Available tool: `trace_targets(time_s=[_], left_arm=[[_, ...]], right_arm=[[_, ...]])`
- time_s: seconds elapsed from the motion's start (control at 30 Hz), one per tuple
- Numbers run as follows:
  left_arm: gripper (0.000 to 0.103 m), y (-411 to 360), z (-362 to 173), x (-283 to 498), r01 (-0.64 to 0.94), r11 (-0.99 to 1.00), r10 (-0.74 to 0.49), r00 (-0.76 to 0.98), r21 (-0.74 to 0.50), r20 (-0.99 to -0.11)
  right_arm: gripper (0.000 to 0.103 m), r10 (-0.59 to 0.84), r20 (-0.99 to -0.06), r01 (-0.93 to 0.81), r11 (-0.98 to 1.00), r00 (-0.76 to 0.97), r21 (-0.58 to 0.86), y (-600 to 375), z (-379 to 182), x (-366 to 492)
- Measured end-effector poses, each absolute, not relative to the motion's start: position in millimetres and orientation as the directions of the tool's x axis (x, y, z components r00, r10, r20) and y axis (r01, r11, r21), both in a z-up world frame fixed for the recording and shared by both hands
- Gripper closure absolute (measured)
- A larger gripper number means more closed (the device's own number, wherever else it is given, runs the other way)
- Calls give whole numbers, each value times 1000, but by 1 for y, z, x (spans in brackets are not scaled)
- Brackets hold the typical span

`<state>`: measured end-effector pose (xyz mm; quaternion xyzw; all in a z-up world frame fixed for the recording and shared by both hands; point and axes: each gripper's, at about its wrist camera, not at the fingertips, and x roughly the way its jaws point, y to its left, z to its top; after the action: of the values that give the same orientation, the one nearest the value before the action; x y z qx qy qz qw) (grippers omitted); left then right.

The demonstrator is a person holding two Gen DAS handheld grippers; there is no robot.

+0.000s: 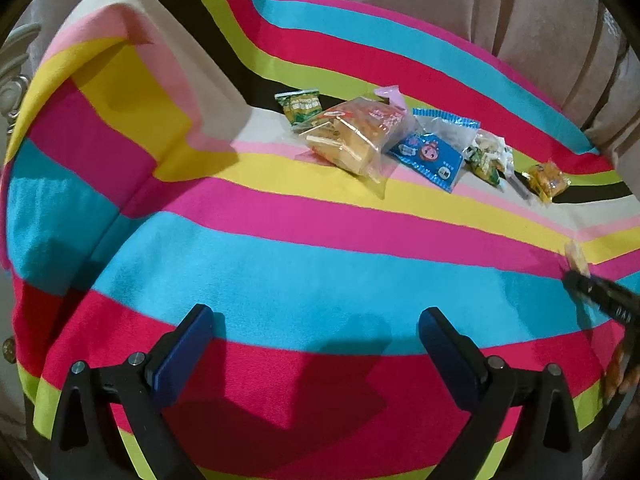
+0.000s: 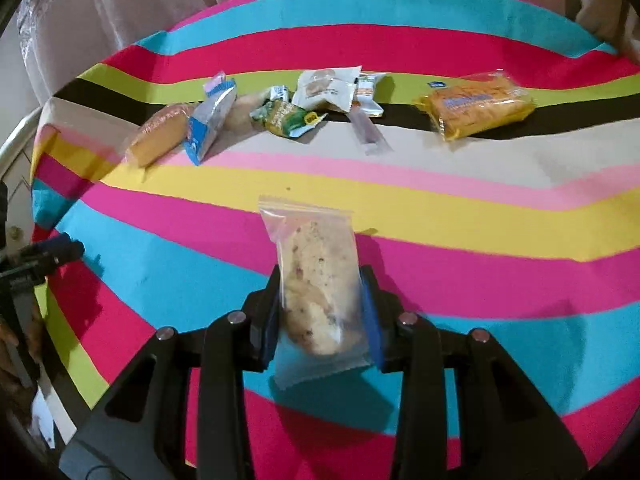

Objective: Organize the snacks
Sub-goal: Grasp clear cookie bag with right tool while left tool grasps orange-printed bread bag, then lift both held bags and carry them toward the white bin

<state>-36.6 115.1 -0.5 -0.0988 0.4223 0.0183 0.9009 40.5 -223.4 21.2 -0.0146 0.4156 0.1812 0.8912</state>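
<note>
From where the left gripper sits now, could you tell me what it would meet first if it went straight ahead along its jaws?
The left gripper, jaws open and empty, would probably first meet the clear bread bag. Only striped cloth lies before that, though depth is hard to judge.

Both views bright, colours saturated. Light from above/behind: hard gripper shadows on striped cloth (image 1: 320, 272) toward its near edge. Strong fisheye bend, stripes curve, black vignette in corners. Slight motion blur on snack pile (image 2: 280, 112) at far edge; held cookie bag (image 2: 320, 284) soft, glare on plastic
</note>
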Motion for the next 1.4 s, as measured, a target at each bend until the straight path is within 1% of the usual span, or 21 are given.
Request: trace_targets(time_s=[0.07,0.13,0.2,0.23,0.27,0.33,0.47,0.5,0.53,0.57,0.6,0.63,0.67,0.77,0.83,0.93,1.03,1.13,1.23,1.3,1.4], left_arm=[[0,120,6,-27,-126,972,-70,652,-199,-755],[0,124,23,-8,-124,964,-87,693,-236,-716],[0,122,33,18,-98,970,-88,710,-222,-699],[0,118,35,34,-90,979,-70,695,-184,-715],[0,112,38,58,-63,992,-40,671,-110,-741],[0,102,41,84,-2,1000,-20,668,-28,-744],[0,80,21,143,197,973,-4,532,119,-847],[0,73,12,153,220,954,58,529,203,-847],[0,70,8,158,225,939,105,532,259,-840],[1,70,11,161,234,940,76,561,247,-824],[6,72,13,165,232,949,50,561,215,-827],[36,77,16,167,219,964,1,558,149,-830],[53,82,19,165,199,976,-42,557,84,-830],[54,89,21,145,146,989,-67,596,27,-800],[55,91,19,113,110,994,-82,618,-18,-782],[55,83,22,58,69,998,-45,642,-1,-765],[55,72,25,-2,40,998,-59,628,-44,-776],[54,46,27,-38,23,997,-77,608,-79,-790],[54,21,31,-71,29,996,-88,611,-89,-787],[54,11,35,-78,19,998,-65,618,-68,-783],[54,10,50,-102,-12,998,-33,658,-54,-752]], right_arm=[[63,288,-750,-328,939,596,99,-220,18,47],[63,259,-756,-330,942,601,60,-215,17,44],[63,240,-759,-331,943,605,35,-213,17,44],[63,231,-760,-331,943,607,23,-212,16,44],[63,227,-761,-331,944,608,17,-211,17,44],[63,224,-760,-331,944,609,13,-212,16,41],[63,224,-760,-330,944,610,13,-211,15,42],[63,224,-760,-330,944,610,13,-211,15,42],[63,223,-760,-329,944,610,13,-211,15,42],[63,223,-760,-328,944,610,13,-211,14,43],[63,222,-760,-328,945,610,13,-211,14,43],[63,222,-760,-327,945,611,13,-211,15,42],[63,221,-760,-326,945,611,13,-211,15,43],[63,222,-760,-326,945,611,15,-211,14,43],[62,223,-760,-327,945,610,15,-211,14,43],[62,223,-760,-327,945,611,15,-211,14,43],[62,229,-759,-327,945,609,22,-212,14,43],[63,221,-760,-325,946,612,13,-210,14,42],[63,208,-760,-308,951,616,11,-210,14,39],[64,215,-757,-276,960,617,48,-211,19,20],[64,202,-700,-234,971,685,50,-209,37,-26]])
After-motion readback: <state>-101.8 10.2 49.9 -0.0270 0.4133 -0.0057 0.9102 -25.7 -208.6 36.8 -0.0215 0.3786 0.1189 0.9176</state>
